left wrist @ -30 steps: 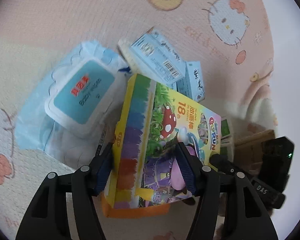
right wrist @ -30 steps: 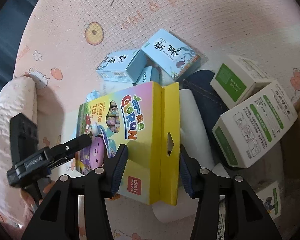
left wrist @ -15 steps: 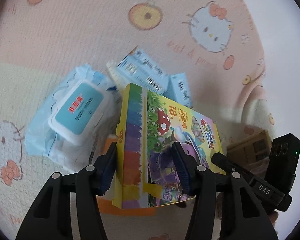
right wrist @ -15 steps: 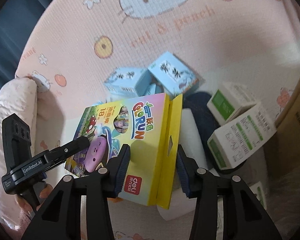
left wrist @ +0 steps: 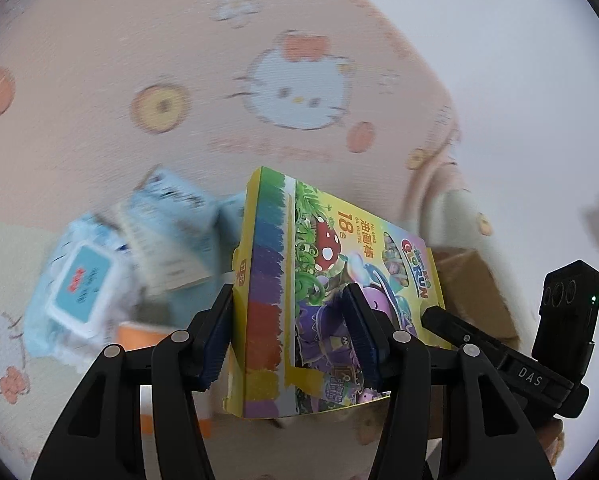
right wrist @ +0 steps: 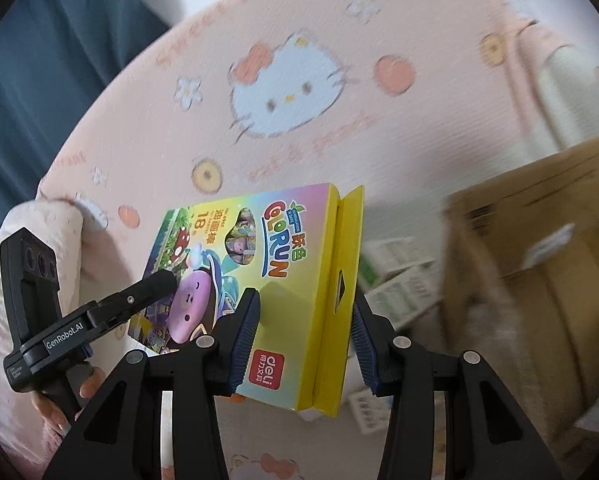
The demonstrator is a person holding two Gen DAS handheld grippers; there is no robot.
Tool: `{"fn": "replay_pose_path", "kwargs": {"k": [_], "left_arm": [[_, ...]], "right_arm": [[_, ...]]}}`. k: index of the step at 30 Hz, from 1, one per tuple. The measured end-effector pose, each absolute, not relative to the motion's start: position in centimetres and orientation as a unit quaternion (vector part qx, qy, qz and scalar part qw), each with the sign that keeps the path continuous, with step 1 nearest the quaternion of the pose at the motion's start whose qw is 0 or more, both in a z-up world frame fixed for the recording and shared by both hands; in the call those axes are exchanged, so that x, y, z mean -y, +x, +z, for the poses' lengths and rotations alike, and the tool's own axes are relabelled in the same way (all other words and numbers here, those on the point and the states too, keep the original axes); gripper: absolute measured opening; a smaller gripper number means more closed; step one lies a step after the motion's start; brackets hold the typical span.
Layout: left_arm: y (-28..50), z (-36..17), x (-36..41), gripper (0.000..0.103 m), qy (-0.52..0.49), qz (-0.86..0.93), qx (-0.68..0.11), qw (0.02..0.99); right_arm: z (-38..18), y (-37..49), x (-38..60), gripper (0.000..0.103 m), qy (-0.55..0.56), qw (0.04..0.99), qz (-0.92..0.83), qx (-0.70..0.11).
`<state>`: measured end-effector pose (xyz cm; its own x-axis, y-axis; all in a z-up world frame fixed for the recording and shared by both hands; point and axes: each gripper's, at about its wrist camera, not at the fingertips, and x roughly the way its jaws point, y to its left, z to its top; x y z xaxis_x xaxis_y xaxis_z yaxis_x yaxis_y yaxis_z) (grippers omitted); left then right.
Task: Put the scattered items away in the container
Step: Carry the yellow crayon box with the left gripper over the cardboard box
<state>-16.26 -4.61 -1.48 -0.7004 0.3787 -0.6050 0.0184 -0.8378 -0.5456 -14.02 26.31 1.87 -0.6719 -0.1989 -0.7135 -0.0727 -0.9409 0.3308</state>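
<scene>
Yellow cardboard is what both your tools are biting: the oil-pastel box is sitting clamped between the left gripper at one end and the right gripper at the hanger-tab end, each pair of jaws narrowed onto the pack.

Compared with a second ago, you are carrying it higher. The wet-wipes pack and the pale blue cartons are shrinking below and to the left in the left view, and the green-and-white boxes are dropping behind the pastel box in the right view. The brown cardboard container is swinging in large on the right, so you are probably turning toward the drop-off. Judging from this, the pastel box is off the pile and not yet inside; the other items are still lying out.

Under everything, the pink cartoon-cat quilt is looking soft and ridged, so boxes may tip on it. A blue curtain is hanging at far left, with a pale wall at far right.
</scene>
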Motion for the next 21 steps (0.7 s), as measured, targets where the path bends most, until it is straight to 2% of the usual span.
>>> {"fn": "replay_pose_path", "kwargs": {"k": [8,21], "left_arm": [[-18.0,1.8,-3.4,0.058,-0.366,0.884,0.231,0.176],[-23.3,3.4,-15.5,0.058,-0.424,0.849,0.175,0.26]], "right_arm": [[6.1,-8.7,-32.9,0.043,0.364,-0.038,-0.912,0.186],[6.7,-3.9,-43.0,0.043,0.371,-0.123,-0.89,0.235]]}}
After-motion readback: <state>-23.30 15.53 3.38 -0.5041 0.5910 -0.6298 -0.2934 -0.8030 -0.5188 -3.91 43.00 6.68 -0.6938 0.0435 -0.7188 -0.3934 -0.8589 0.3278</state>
